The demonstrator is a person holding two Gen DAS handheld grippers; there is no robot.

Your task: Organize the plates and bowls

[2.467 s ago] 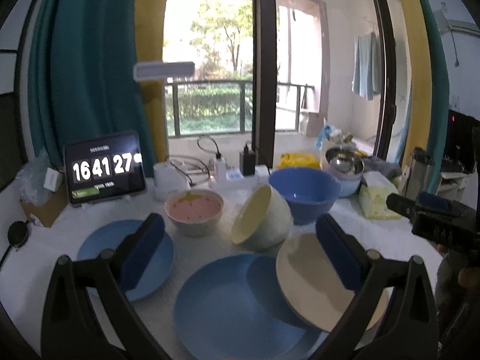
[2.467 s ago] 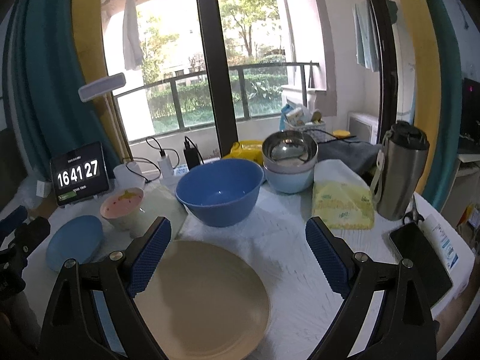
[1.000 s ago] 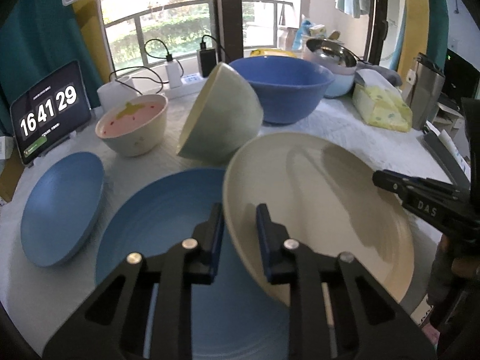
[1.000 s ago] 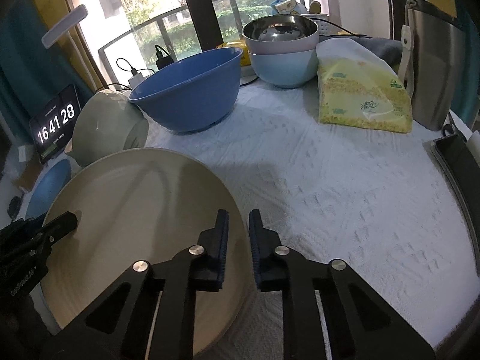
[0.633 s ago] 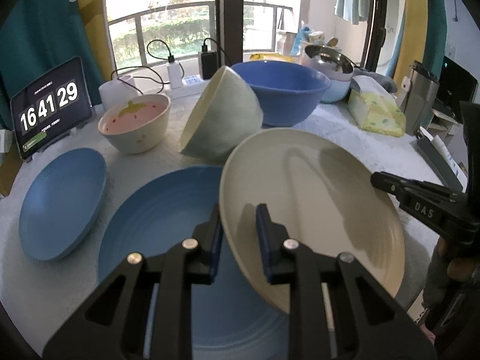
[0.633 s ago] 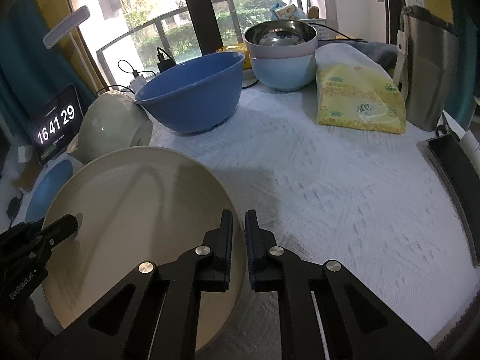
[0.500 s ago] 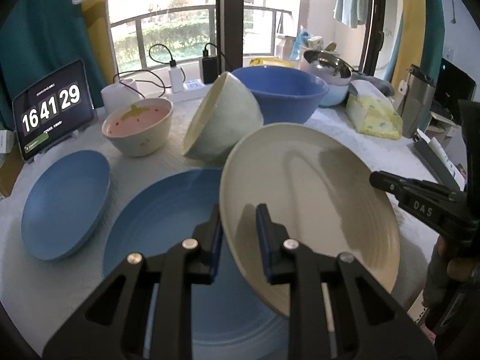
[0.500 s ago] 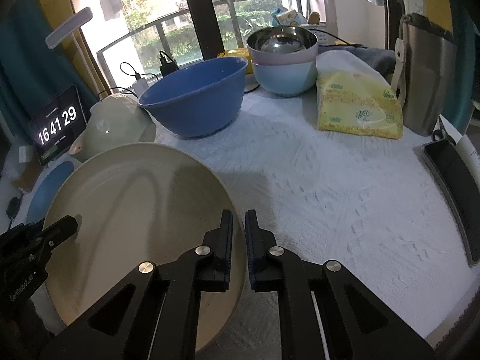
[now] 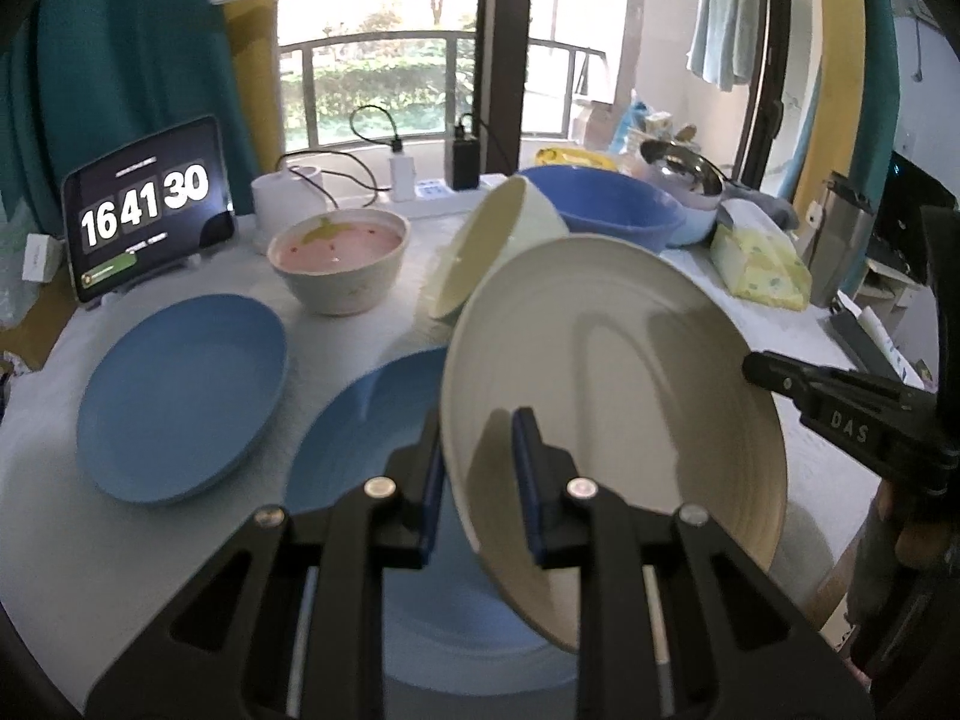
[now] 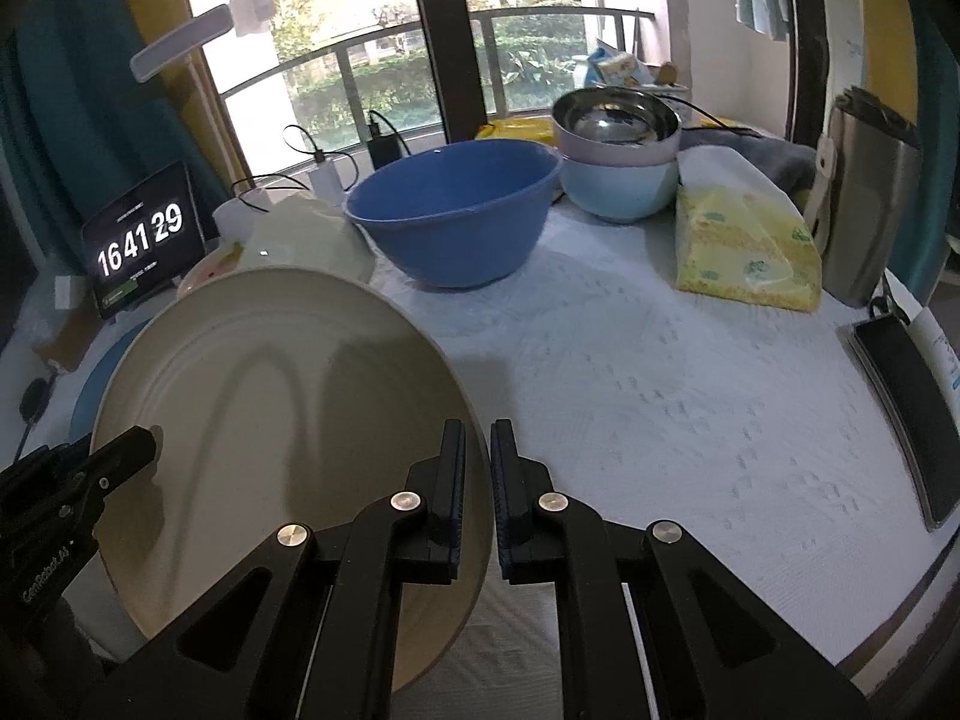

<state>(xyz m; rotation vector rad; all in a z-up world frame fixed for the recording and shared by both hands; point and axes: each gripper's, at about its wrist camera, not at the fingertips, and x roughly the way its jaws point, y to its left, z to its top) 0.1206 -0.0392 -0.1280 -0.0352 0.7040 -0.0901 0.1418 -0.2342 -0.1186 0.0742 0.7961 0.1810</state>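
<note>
Both grippers are shut on the rim of a large beige plate [image 9: 624, 396], held tilted above the table. My left gripper [image 9: 477, 468] pinches its left rim; my right gripper [image 10: 477, 480] pinches its right rim, and the plate [image 10: 288, 408] fills the lower left of the right wrist view. Below it lies a large blue plate [image 9: 366, 438]. A smaller blue plate [image 9: 180, 396] lies to the left. A pink-lined bowl [image 9: 339, 258], a pale green bowl on its side [image 9: 492, 246] and a big blue bowl [image 10: 456, 216] stand behind.
A tablet clock [image 9: 147, 210] stands at the back left. Stacked steel and light blue bowls [image 10: 618, 150], a yellow tissue pack [image 10: 744, 246], a steel flask [image 10: 870, 198] and a black phone [image 10: 906, 396] are on the right. Chargers and cables [image 9: 414, 174] lie by the window.
Both grippers closed on the beige plate's rim and have lifted it off the table; it now tilts up above the large blue plate.
</note>
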